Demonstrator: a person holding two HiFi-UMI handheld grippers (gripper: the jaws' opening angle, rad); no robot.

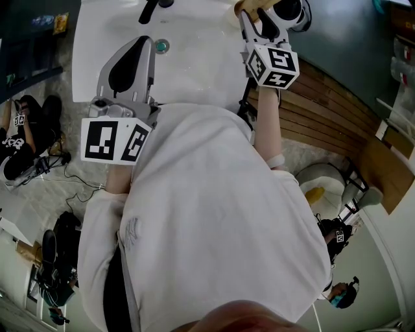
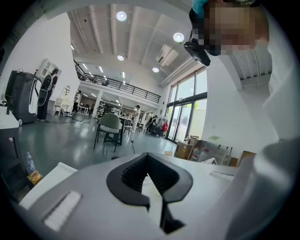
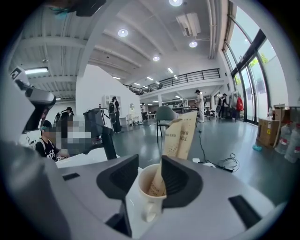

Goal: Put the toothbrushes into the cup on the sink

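The white cup [image 3: 149, 199] stands on the sink [image 1: 194, 65] with a paper-wrapped toothbrush [image 3: 180, 133] upright in it, clear only in the right gripper view. The right gripper [image 3: 149, 165] is spread wide either side of the cup. The left gripper [image 2: 148, 158], closed and empty, hangs over the basin.

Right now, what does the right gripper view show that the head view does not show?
Only the right gripper view: a white cup between the open jaws, with paper packs standing in it, and a hall with a chair behind.
Only the head view: the sink with its drain, the left gripper over it, and the person's white shirt.
Both: the right gripper, which the head view shows at the sink's right edge.
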